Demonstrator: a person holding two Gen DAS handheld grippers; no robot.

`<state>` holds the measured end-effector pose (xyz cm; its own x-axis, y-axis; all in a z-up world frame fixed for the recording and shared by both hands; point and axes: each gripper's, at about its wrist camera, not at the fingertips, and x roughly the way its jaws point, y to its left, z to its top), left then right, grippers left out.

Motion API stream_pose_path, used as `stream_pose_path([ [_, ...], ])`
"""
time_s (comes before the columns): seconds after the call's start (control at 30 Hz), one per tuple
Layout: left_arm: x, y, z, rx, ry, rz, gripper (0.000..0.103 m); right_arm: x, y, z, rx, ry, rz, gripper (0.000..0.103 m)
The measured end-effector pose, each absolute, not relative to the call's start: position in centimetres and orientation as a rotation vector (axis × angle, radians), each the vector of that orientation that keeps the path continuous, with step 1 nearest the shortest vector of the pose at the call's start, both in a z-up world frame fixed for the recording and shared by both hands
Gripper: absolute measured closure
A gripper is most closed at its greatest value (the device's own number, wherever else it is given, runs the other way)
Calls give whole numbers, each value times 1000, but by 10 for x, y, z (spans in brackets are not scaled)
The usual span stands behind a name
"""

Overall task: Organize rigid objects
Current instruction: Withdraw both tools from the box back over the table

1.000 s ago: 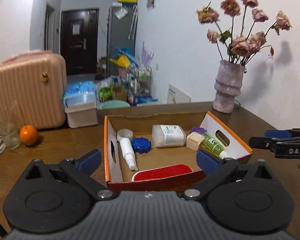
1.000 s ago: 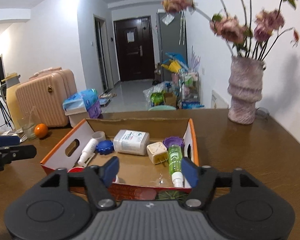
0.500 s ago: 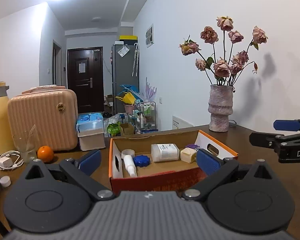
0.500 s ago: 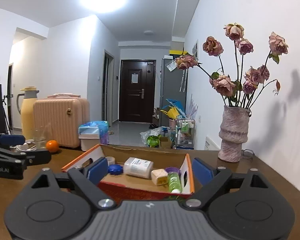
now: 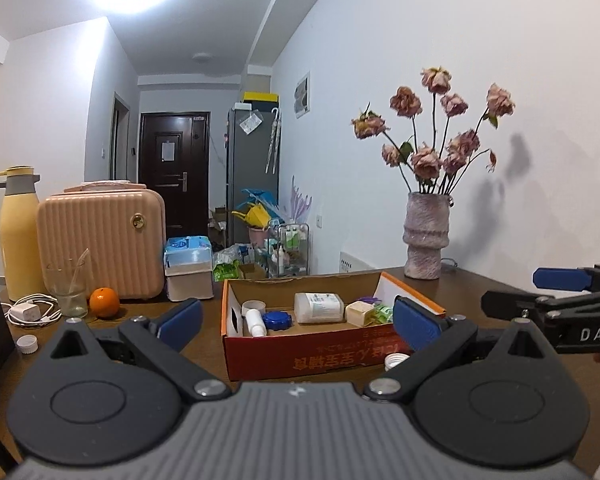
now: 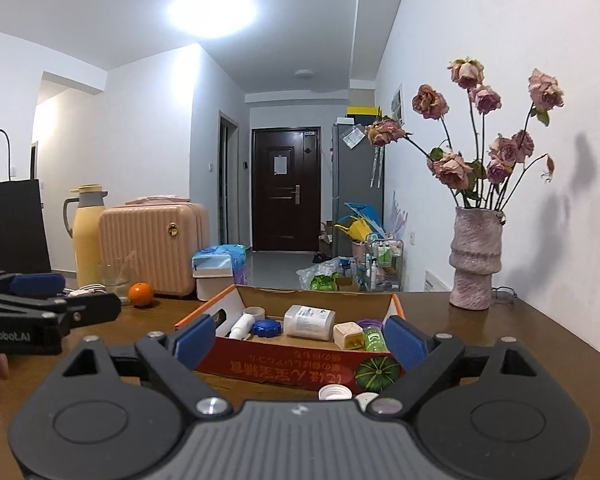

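1. Now both pairs of fingers stand spread wide with nothing between them: the left gripper (image 5: 296, 326) frames the cardboard box (image 5: 312, 350) from its near side, and the right gripper (image 6: 298, 336) does the same in its own view.
2. Compared with a second ago, both cameras sit lower and more level; the box, then seen from above, now shows mostly its red front wall, and more ceiling fills the top of each view.
3. Two loose caps, not seen earlier, show on the table (image 6: 540, 340) just in front of the box; the white cap (image 6: 334, 392) is clear, while the second is half hidden behind the right gripper's body.
4. Inside the box, the near wall cuts off the lower parts of the contents. The white spray bottle (image 6: 242, 326) lies along the box's depth, nozzle end toward the camera, beside the blue lid (image 6: 266, 327). The white jar (image 6: 309, 322) lies on its side, long axis across the box. The green bottle (image 6: 374, 338) lies front to back against the right wall, next to the cream cube (image 6: 348, 335).
5. Printing on the box front reads upside down and is hard to make out.
6. Beyond, a vase (image 5: 426, 236) stands at the table's far right, an orange (image 5: 105, 302) at its left.
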<state>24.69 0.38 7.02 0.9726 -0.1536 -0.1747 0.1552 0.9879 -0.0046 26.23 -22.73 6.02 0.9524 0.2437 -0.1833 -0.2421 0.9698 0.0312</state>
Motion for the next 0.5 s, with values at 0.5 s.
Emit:
stream_pose_path([
  [0.5,128,11,18,37,254,-232,0,151,-227,21,-7,270,266,4],
])
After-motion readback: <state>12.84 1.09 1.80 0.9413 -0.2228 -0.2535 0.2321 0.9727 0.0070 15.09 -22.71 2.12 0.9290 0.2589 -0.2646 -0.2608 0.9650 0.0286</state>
